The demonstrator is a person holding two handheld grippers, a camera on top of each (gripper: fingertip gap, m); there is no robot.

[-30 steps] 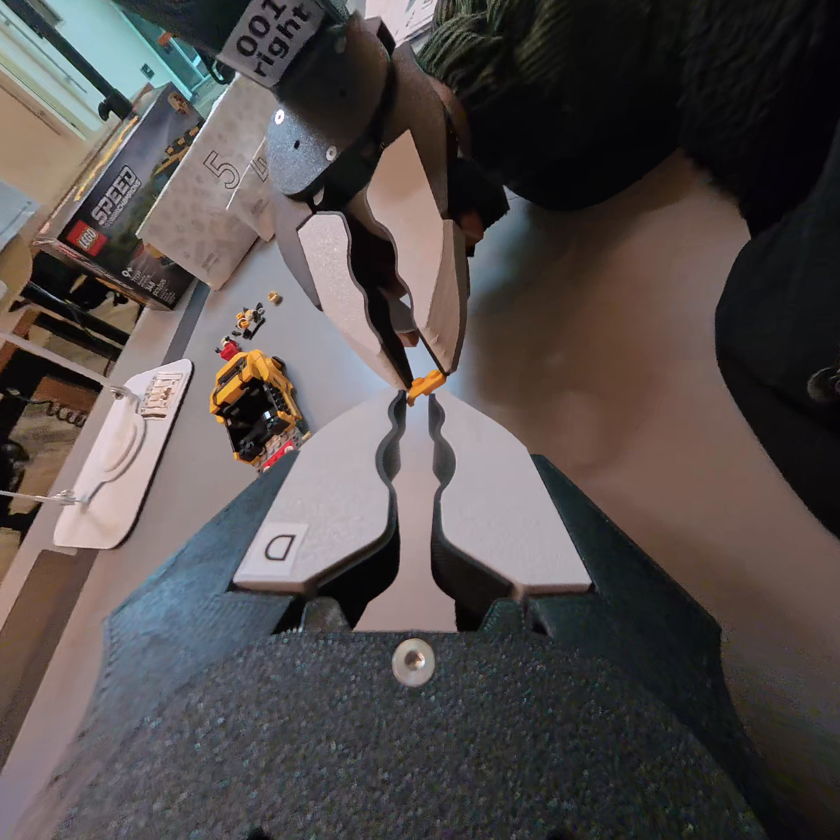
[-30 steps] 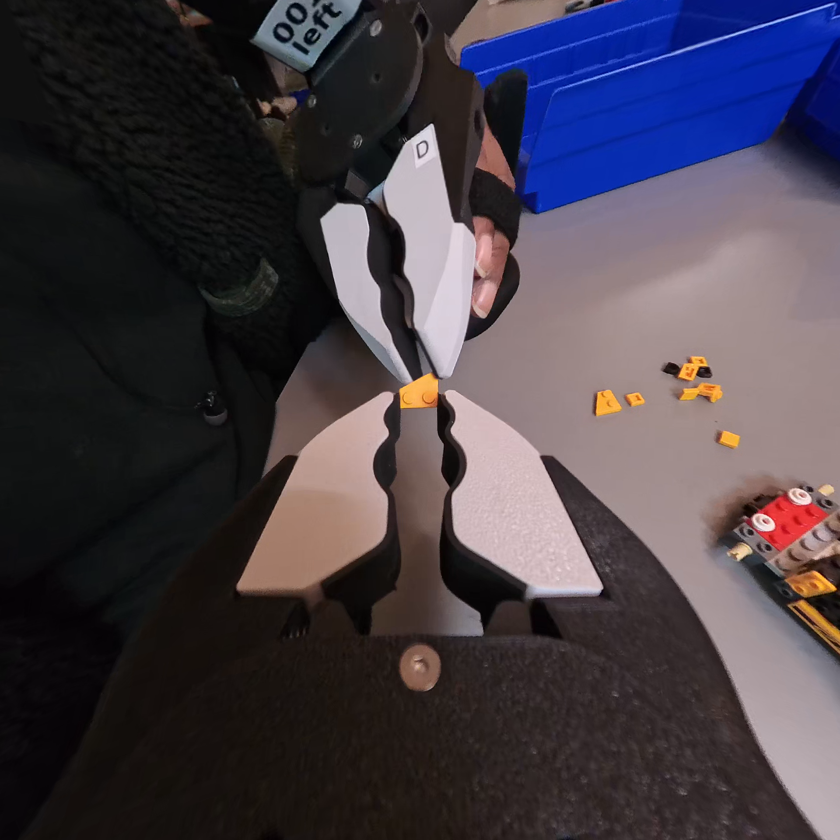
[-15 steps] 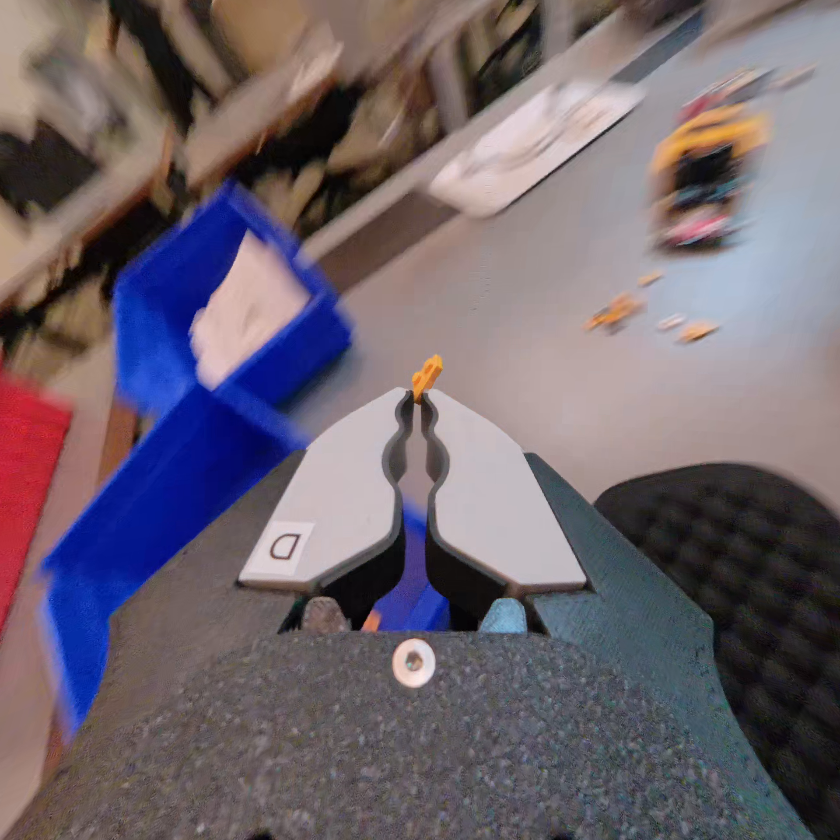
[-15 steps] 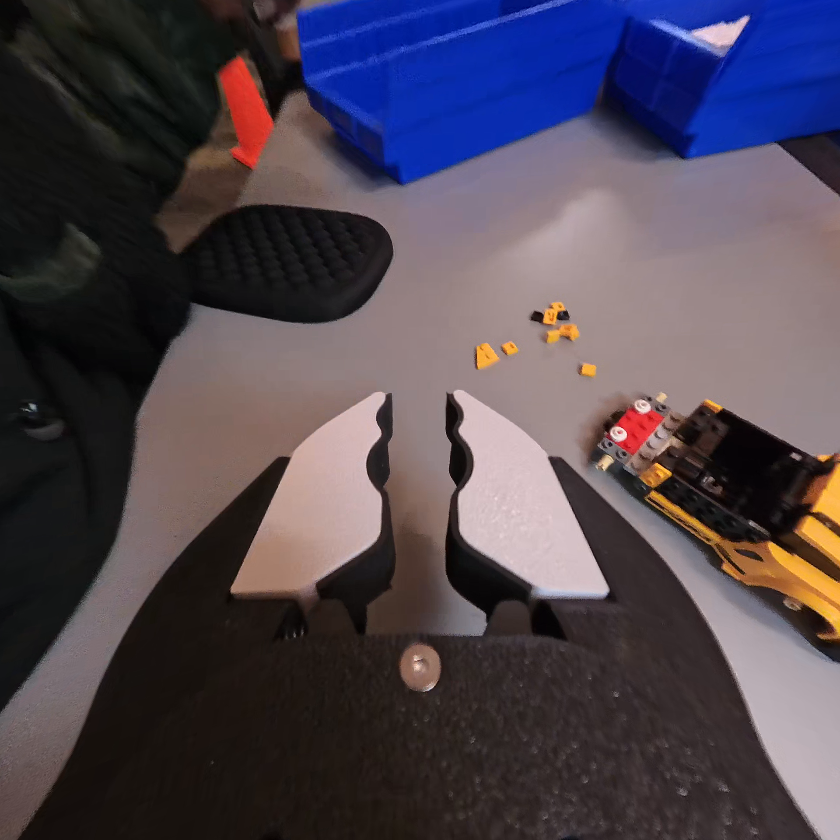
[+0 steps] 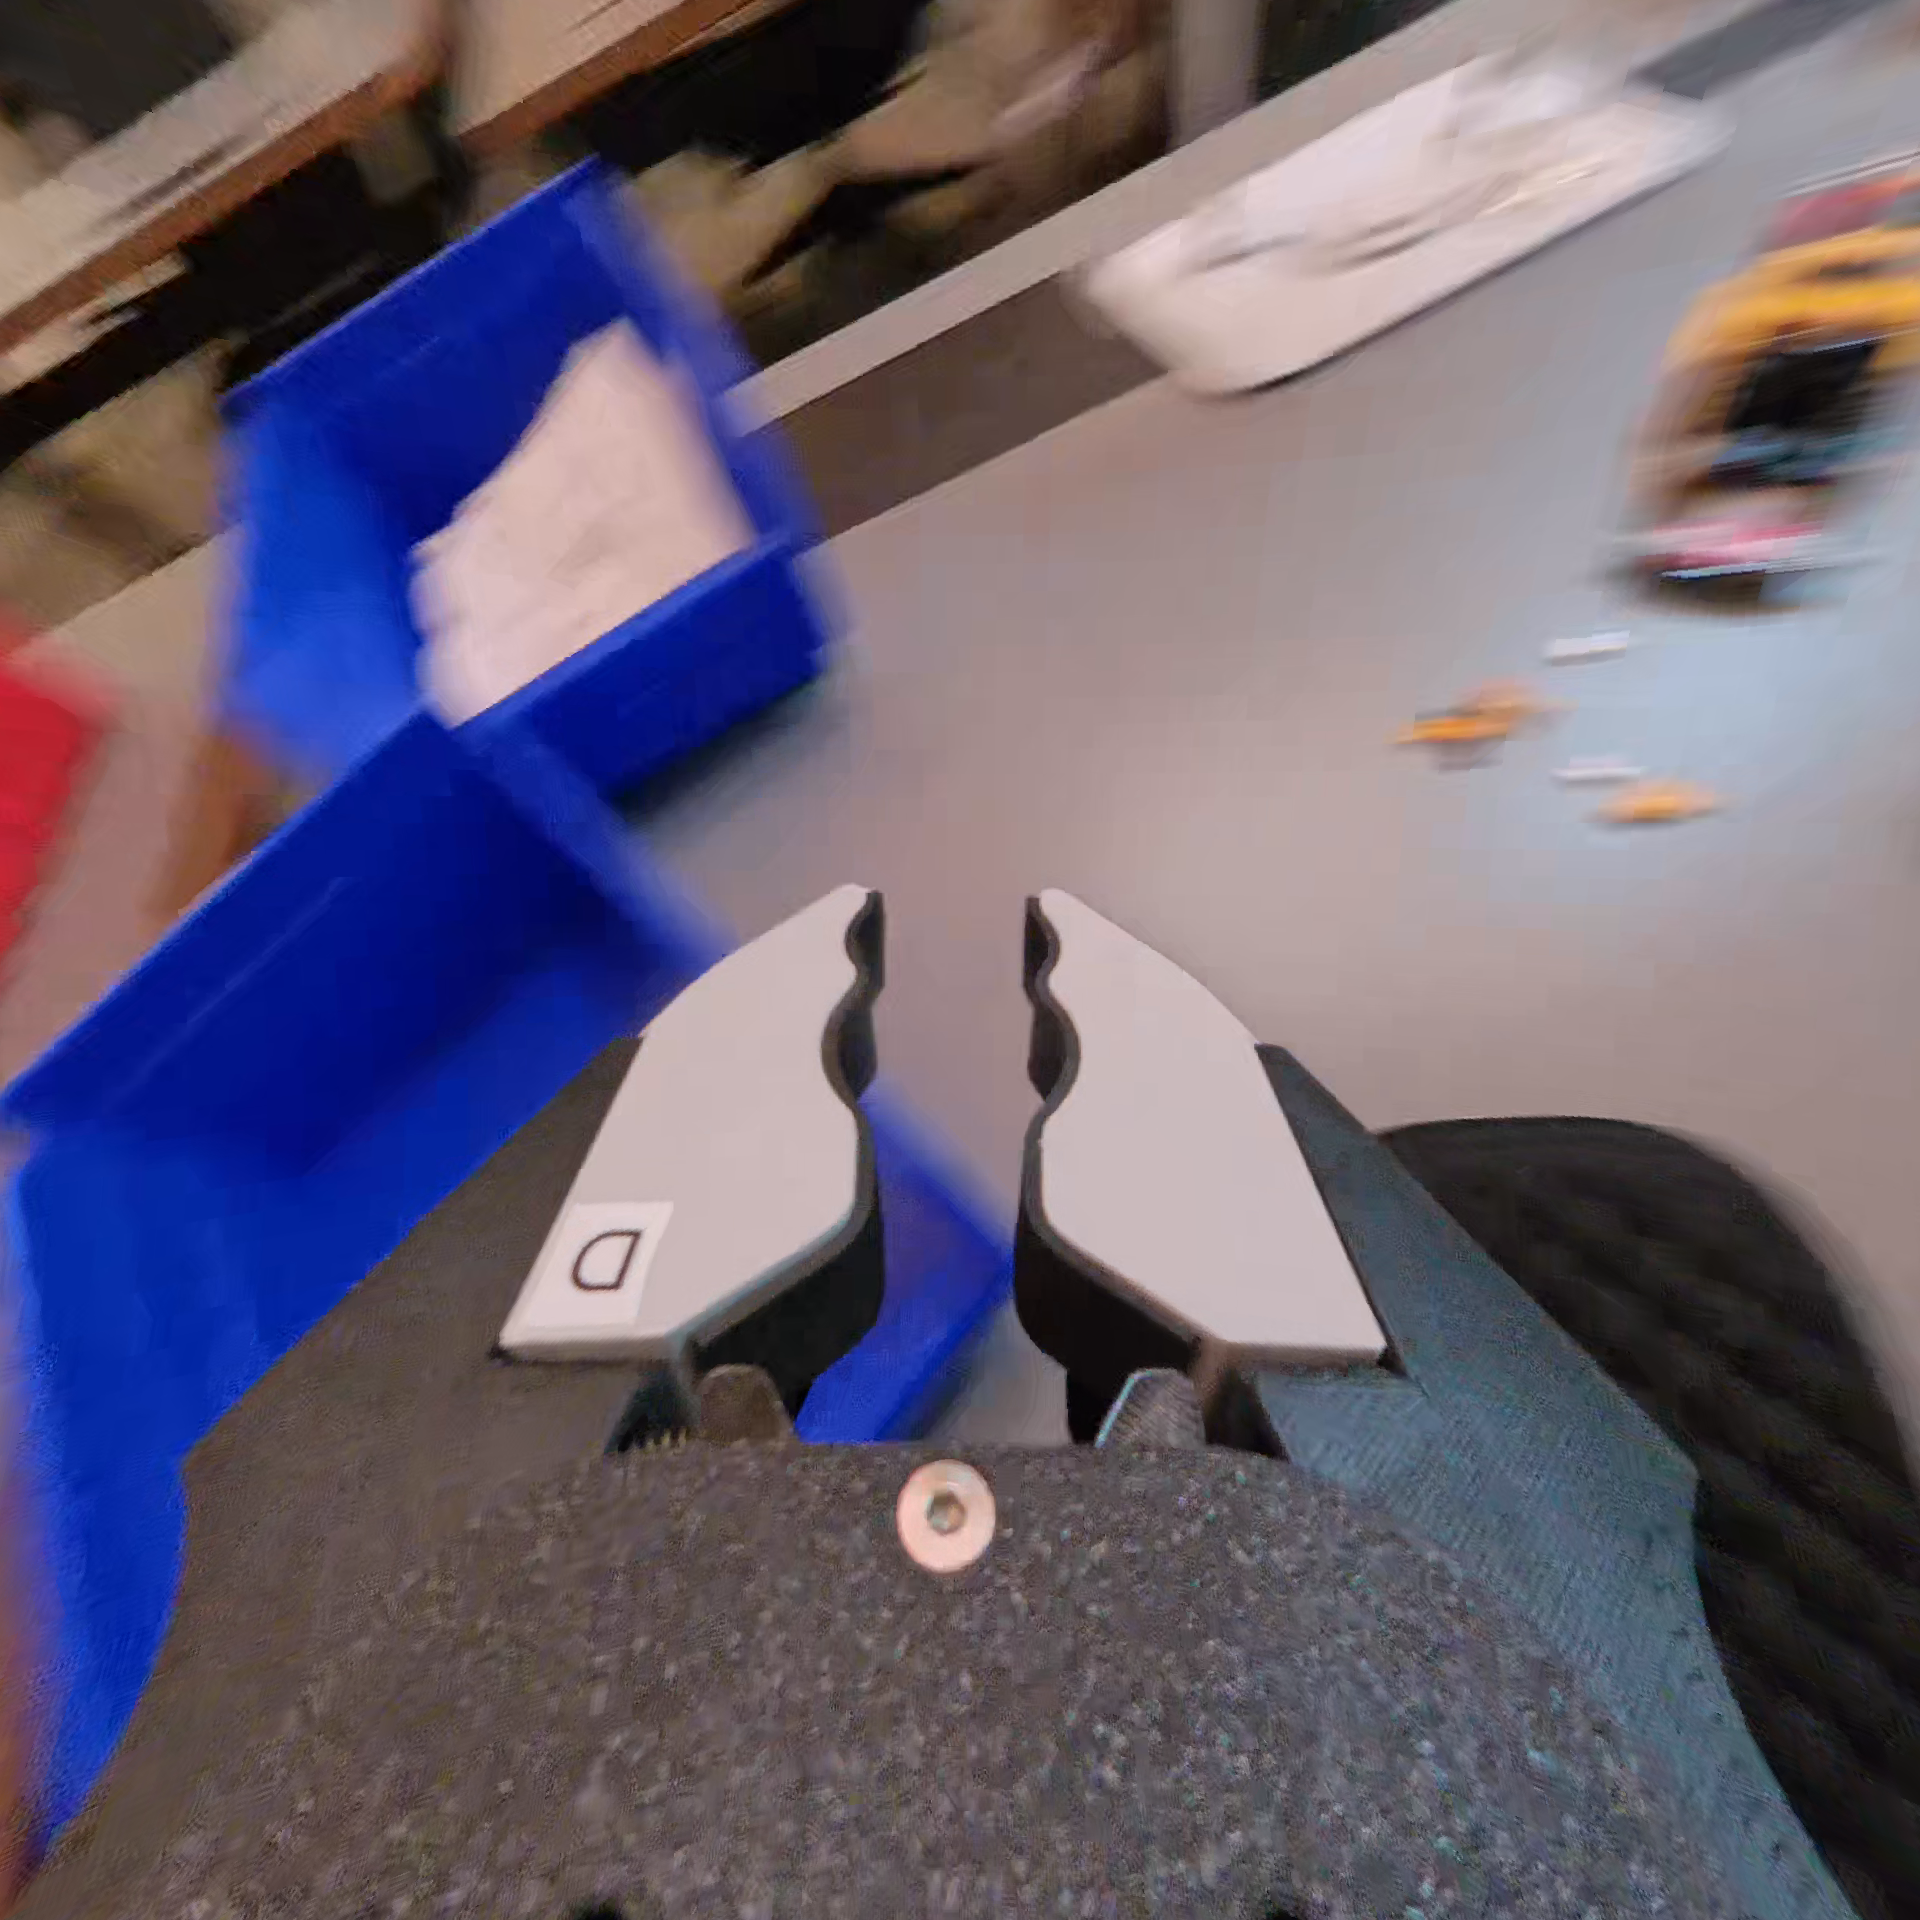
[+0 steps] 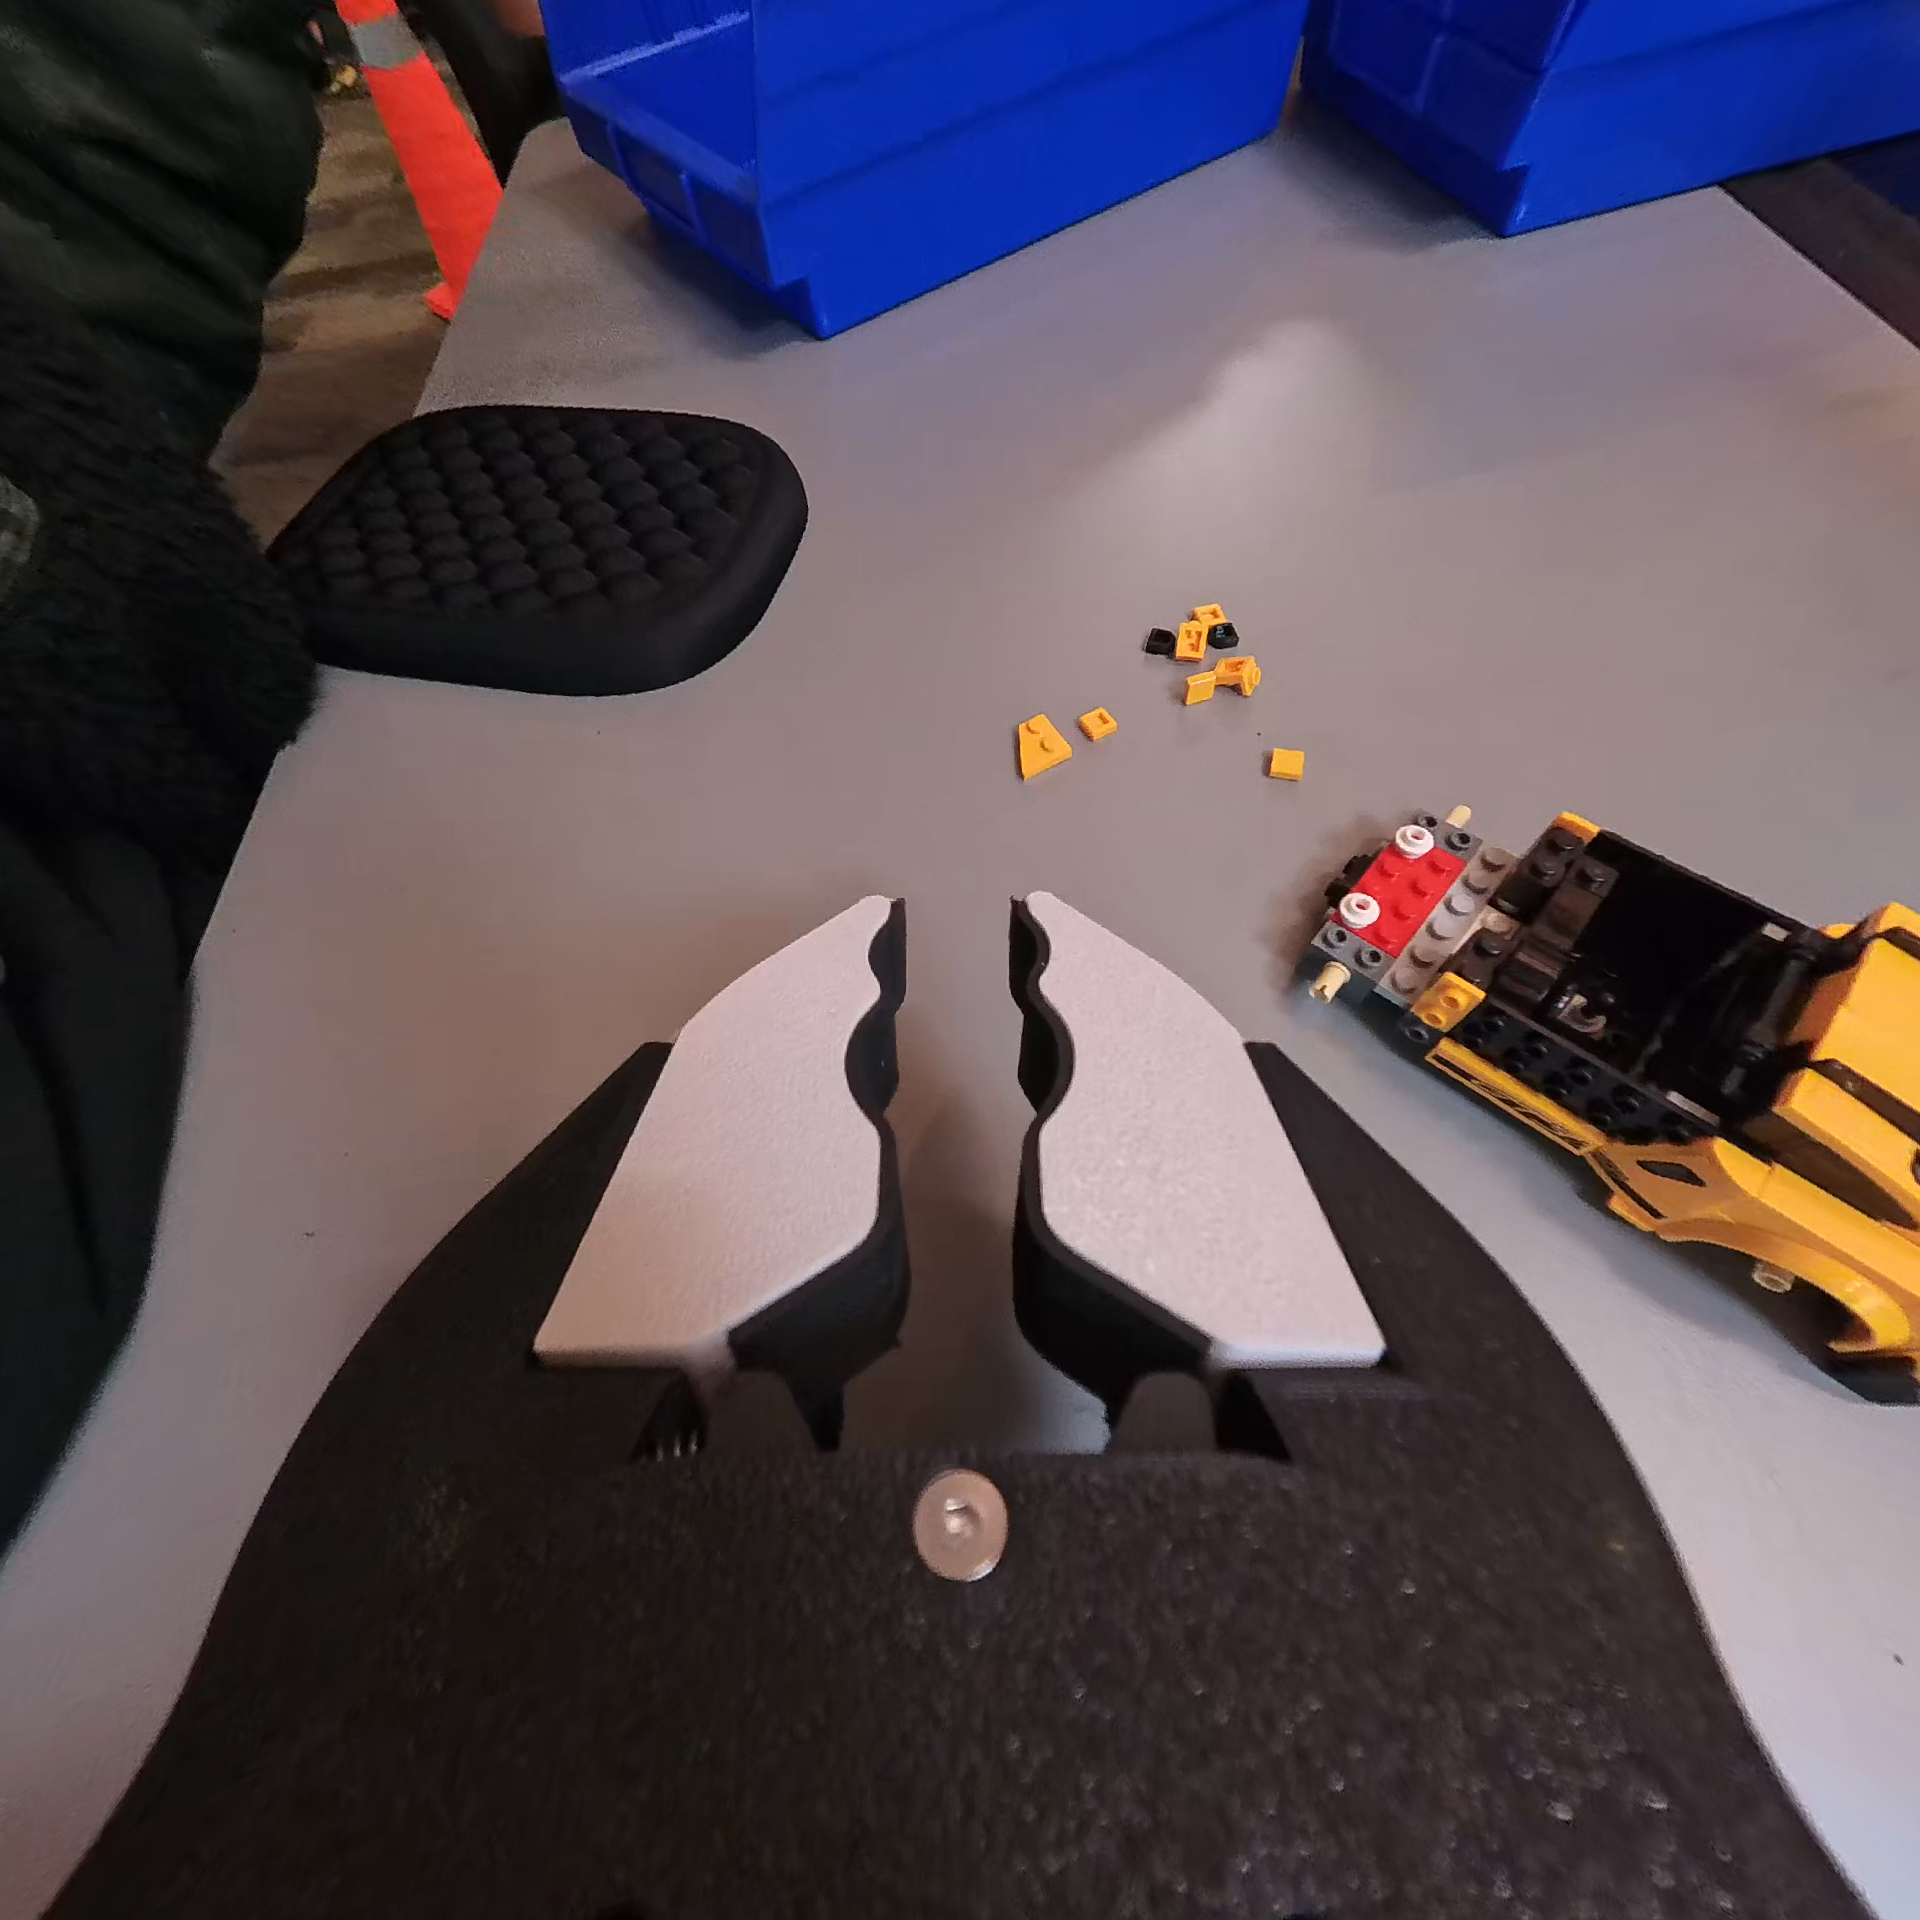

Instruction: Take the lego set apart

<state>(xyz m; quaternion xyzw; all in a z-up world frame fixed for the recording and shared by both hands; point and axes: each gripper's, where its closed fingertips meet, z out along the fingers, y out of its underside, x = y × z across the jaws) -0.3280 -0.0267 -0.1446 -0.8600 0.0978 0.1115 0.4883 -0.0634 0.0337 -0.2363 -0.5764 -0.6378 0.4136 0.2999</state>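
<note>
A yellow and black lego car (image 6: 1621, 1049) with a red brick at its near end lies on the grey table at the right of the right wrist view. It shows blurred in the left wrist view (image 5: 1787, 395). Several small orange and black loose pieces (image 6: 1195, 675) lie left of the car; they also show blurred in the left wrist view (image 5: 1538, 748). My right gripper (image 6: 958, 906) is open and empty above the table, left of the car. My left gripper (image 5: 954, 909) is open and empty, near the blue bins.
Blue bins (image 6: 935, 135) stand at the table's far side; one (image 5: 520, 478) holds white paper. A black textured pad (image 6: 540, 551) lies at the table's left edge, also seen in the left wrist view (image 5: 1683, 1351). A white tray (image 5: 1382, 208) and an orange cone (image 6: 436, 177) are farther off. Spacing between my two grippers at the tips: around 30 centimetres.
The grippers, tip to tip on a small orange piece, have parted. My right gripper let go first; my left gripper swung toward the blue bins and has now opened, the piece gone from view.
</note>
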